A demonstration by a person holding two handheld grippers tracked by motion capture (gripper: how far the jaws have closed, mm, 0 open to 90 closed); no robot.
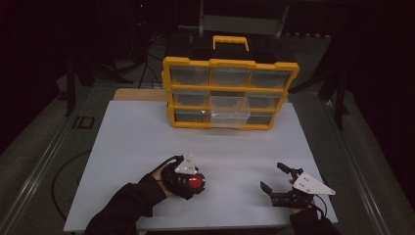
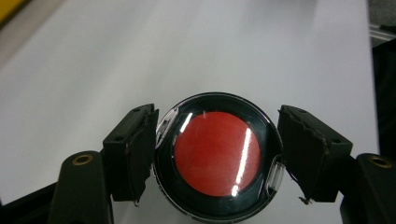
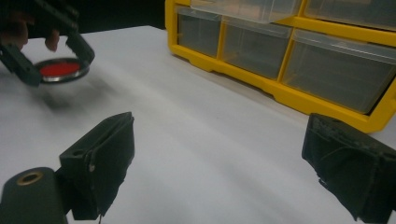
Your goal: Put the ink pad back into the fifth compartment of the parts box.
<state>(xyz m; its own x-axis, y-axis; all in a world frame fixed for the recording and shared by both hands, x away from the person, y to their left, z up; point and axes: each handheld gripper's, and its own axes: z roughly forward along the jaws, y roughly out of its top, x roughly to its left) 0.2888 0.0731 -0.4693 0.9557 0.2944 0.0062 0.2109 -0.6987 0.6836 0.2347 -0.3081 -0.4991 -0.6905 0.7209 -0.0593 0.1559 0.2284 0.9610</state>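
Left tongs (image 1: 195, 182) clamped, right tongs (image 1: 275, 177) agape, apart.

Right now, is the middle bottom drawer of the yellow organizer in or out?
Out. The drawer sticks forward past the organizer frame, while neighbouring drawers sit flush.

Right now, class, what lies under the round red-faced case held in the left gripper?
Under the round case is bare white table, with a soft shadow below it in the right gripper view. The left gripper grips its sides. The patch straight beneath is covered.

We see the round red-centred case (image 2: 217, 158) cut off below, and the drawer cabinet's (image 3: 327, 70) contents too dim to tell.
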